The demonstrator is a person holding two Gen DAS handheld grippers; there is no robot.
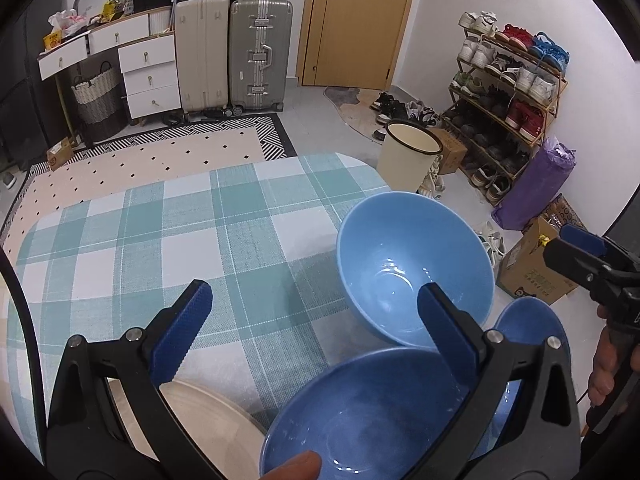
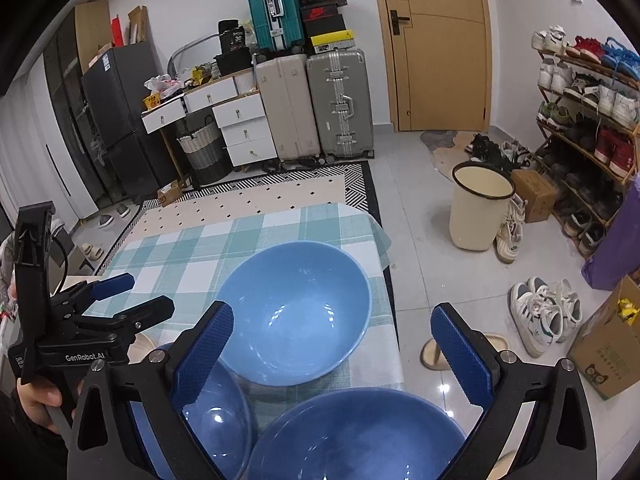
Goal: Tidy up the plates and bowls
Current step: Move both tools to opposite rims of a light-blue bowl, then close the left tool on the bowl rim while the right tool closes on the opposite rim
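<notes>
Bowls [image 2: 294, 312] sit just ahead of both tools, left [image 1: 316, 340] and right [image 2: 346, 350], each spread wide.

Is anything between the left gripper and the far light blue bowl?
Nothing visible blocks it. The left gripper is open above the table; the light blue bowl sits ahead by its right finger. A darker blue bowl lies nearer, below the fingers, with a cream plate beside it.
</notes>
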